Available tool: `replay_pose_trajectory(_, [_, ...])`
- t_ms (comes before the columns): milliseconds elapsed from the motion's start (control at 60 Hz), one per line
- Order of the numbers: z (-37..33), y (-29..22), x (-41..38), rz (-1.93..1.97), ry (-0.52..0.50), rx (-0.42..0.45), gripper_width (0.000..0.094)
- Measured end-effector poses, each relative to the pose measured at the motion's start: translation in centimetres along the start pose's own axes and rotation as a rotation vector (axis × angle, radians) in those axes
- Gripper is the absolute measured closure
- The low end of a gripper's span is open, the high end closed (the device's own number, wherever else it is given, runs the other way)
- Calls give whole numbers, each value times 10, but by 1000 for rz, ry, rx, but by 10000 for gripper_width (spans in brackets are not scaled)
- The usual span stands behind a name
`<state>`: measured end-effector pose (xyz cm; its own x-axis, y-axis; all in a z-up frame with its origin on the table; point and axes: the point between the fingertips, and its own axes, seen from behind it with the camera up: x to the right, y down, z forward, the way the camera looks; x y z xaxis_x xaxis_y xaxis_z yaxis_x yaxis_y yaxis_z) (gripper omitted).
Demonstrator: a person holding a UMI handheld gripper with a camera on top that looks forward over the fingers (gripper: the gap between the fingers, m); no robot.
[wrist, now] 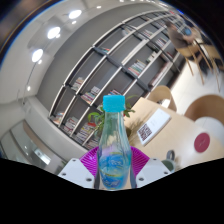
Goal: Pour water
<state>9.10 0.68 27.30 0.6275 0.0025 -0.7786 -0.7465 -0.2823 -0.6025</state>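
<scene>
Tongs [113, 172] are gripping a clear water bottle [113, 150] with a light blue cap [114, 102], both purple pads [92, 158] pressing on its sides, bottle standing upright between the fingers. Label is showing blue print, writing too small to read. Behind it, long wall shelves [110, 65] are running up toward ceiling lights [52, 32], a leafy plant [100, 117] sitting just behind the bottle.

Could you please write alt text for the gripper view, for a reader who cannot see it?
A clear plastic water bottle with a blue cap is clamped upright between the gripper's pink-padded fingers. Behind it rise tall shelves, tilted in view, under bright ceiling lights.
</scene>
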Motion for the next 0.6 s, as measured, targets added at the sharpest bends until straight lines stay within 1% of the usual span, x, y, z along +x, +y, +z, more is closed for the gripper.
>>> replay_pose_trajectory(133, [-9,-38,34,-425,93,46,508])
replay_pose_trajectory(183, [-12,-47,59,-572,127,63,508])
replay_pose_trajectory(250, [-13,-62,80,-729,187,60,510])
replay_pose_trajectory(283, [-14,-67,95,-779,214,54,497])
replay_pose_trajectory(417, [-10,-71,177,-878,295,12,496])
replay_pose_trajectory(433, [-17,-81,159,-874,312,-4,497])
replay_pose_trajectory(550, [-11,-78,207,-850,358,-40,496])
replay_pose_trajectory(567, [-4,-74,224,-848,361,-39,494])
replay_pose_trajectory(600, [-9,-72,223,-835,371,-47,495])
